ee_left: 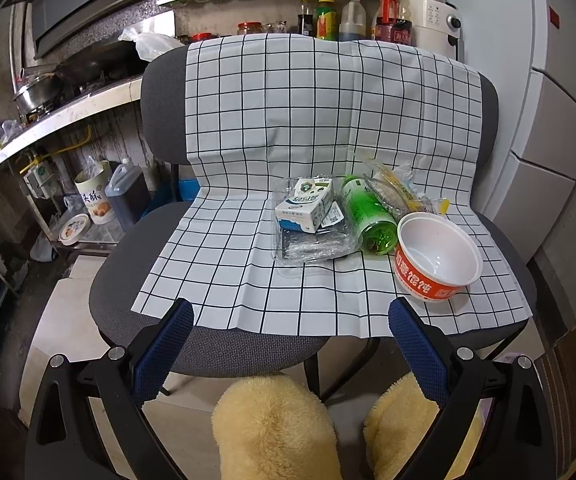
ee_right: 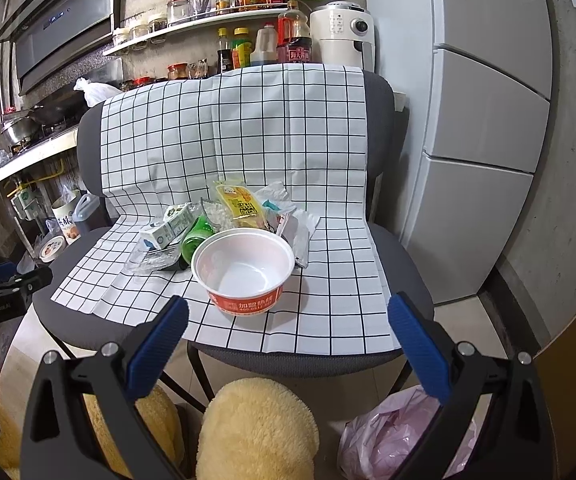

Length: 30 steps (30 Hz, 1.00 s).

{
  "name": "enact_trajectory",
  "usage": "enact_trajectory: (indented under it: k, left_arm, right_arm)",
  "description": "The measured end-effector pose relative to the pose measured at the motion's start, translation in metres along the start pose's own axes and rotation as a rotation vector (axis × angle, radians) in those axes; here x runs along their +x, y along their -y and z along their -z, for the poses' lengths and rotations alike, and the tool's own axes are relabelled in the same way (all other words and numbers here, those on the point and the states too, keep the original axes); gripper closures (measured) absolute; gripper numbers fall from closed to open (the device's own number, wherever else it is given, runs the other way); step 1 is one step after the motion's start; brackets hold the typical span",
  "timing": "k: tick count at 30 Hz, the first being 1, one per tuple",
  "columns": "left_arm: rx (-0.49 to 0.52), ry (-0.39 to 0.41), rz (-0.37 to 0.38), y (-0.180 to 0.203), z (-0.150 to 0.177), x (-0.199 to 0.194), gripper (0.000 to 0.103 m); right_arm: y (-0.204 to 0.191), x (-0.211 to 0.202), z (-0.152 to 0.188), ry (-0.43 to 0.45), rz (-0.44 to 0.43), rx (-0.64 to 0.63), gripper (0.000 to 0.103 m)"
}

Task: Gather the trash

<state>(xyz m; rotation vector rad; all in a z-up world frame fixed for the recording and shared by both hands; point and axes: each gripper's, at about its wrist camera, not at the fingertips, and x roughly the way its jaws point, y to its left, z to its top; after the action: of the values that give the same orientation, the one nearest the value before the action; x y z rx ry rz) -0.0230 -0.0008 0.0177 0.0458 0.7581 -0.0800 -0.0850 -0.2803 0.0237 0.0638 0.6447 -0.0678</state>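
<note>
Smooth matt cloth (ee_left: 280, 128) with a black grid, creased along its folds, drapes over a chair (ee_left: 160, 92) covered in coarse grey woven fabric. On it, the bowl (ee_right: 244, 268) shows glossy white plastic inside and an orange printed wall; beside it the bottle (ee_left: 372, 216) is shiny translucent green plastic. The milk carton (ee_left: 306, 206) looks like printed matt paperboard, lying on a clear, crinkly plastic tray (ee_left: 312, 248). A yellow wrapper (ee_right: 238, 206) gleams like film. Both claws wear blue, dimpled rubbery pads (ee_left: 164, 348) on matt black plastic arms with shiny metal bolts. Fluffy yellow plush slippers (ee_left: 272, 428) sit below, and a thin pink plastic bag (ee_right: 392, 436), softly glossy.
</note>
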Motion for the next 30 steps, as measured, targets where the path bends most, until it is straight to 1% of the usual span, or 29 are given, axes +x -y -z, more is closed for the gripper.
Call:
enact_trajectory:
  k: [30]
  left_arm:
    - [0.000,0.002,0.000,0.0003,0.0004,-0.0004,0.007]
  right_arm:
    - [-0.0028,0.0049,0.0024,-0.017,0.000,-0.004,0.006]
